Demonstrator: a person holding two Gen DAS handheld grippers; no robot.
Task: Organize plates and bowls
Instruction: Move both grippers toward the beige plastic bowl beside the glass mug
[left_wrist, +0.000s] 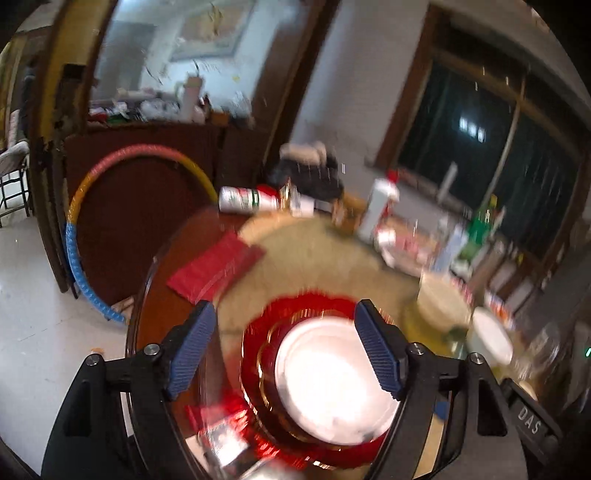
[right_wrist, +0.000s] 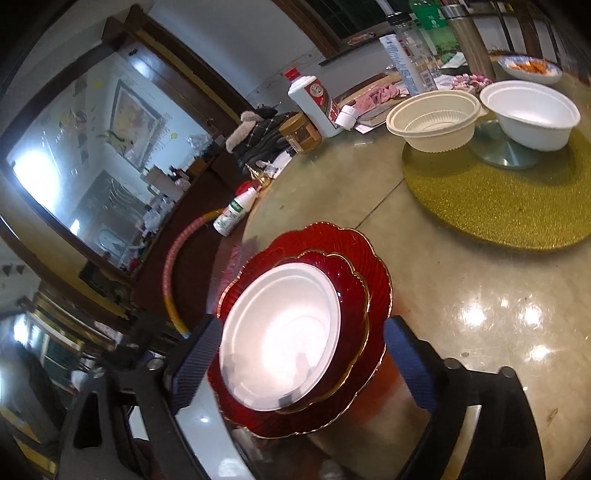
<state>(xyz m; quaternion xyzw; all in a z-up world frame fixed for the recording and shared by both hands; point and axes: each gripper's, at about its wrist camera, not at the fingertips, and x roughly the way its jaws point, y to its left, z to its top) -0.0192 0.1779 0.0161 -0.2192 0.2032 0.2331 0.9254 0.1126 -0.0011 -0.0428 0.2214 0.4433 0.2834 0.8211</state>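
Stack sits at the near edge of the table (right_wrist: 461, 258): white bowl (right_wrist: 280, 336) mouth-up inside a small red plate (right_wrist: 351, 314), which lies flat on a big red plate (right_wrist: 373, 266). All round, no long axis. Left gripper (left_wrist: 284, 347) is pitched down over the stack, jaws open, nothing between the pads; view blurred. Right gripper (right_wrist: 299, 365) is also angled down, jaws wide apart, straddling the stack without touching it. Cream bowl (right_wrist: 432, 122) and second white bowl (right_wrist: 532, 114) stand upright on the gold mat (right_wrist: 498, 206), well apart from the stack.

Legible txt: you can read only "DAS", white letters on the black block (left_wrist: 530, 419) at lower right of the left wrist view. Labels on the white liquor bottle (right_wrist: 314, 101) and green-print bottle (right_wrist: 233, 214) on your desk: too small/blurred to read.
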